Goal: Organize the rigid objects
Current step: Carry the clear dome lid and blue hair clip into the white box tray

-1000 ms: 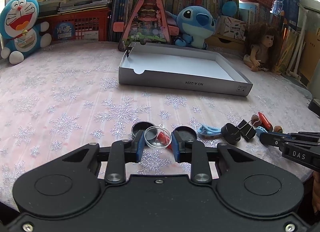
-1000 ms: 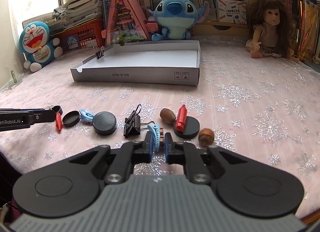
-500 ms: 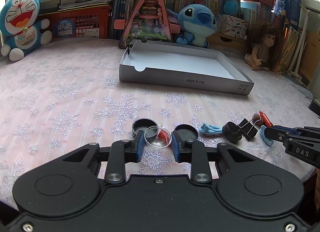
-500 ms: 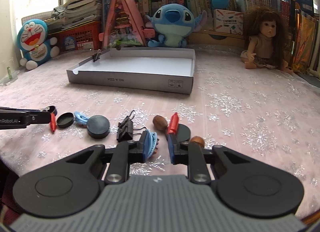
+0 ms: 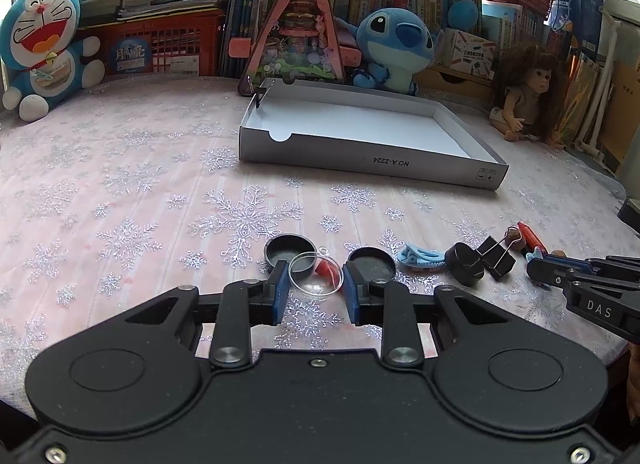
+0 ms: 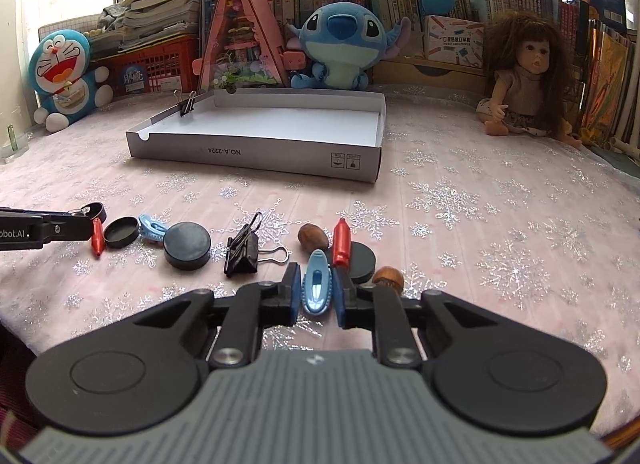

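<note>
The right gripper is opening its jaws around a blue clip whose long axis runs straight ahead toward the shallow white box. The left gripper pinches a clear dome. Bare cloth lies between the clutter and the box's near wall.
</note>
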The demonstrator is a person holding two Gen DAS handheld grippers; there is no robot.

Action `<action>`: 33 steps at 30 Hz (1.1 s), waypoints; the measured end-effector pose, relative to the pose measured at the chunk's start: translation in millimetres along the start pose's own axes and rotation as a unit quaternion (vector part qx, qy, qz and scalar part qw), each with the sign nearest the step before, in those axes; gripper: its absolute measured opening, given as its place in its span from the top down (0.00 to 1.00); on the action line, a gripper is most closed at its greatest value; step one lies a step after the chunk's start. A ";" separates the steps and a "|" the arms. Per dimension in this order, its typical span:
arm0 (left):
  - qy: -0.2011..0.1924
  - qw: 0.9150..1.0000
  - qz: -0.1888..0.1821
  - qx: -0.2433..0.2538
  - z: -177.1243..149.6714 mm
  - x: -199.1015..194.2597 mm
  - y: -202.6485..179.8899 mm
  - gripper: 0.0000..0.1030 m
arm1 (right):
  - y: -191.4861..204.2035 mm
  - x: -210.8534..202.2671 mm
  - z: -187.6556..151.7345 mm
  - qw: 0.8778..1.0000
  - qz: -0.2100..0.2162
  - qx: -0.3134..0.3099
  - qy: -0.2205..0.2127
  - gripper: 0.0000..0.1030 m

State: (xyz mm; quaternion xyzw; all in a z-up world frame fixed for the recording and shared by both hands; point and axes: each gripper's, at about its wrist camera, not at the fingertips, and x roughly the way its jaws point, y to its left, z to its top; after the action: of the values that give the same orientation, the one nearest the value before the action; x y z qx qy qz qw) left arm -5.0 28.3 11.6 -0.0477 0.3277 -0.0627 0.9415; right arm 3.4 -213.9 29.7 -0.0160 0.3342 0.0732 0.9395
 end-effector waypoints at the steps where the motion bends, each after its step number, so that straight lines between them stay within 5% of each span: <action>1: 0.000 1.000 0.001 0.000 0.0 0.2 -0.3 0.74 | 1.9 0.8 -0.7 1.000 -0.002 -0.004 0.002 0.73; 3: -0.001 1.000 0.001 0.002 -0.2 0.5 -0.9 0.74 | 4.3 2.3 -1.4 1.000 -0.006 -0.008 0.006 0.80; 15: -0.026 1.000 -0.004 0.003 22.8 -2.3 1.5 0.75 | -3.0 -7.5 23.9 1.000 0.008 0.012 -0.026 0.81; 22: -0.042 0.999 -0.009 -0.012 67.4 14.9 4.4 0.74 | -12.0 7.3 56.4 0.999 0.015 0.028 -0.027 0.81; 33: 0.012 0.999 -0.036 -0.034 155.4 84.6 2.6 0.75 | -38.8 79.5 137.3 0.994 0.057 0.083 0.039 0.81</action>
State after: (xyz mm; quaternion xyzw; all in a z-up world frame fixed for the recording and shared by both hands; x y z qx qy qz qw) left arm 157.8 25.8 80.8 -0.0904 0.3385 -0.0856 0.9327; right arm 155.9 -231.4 85.4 0.0779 0.3754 0.0983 0.9183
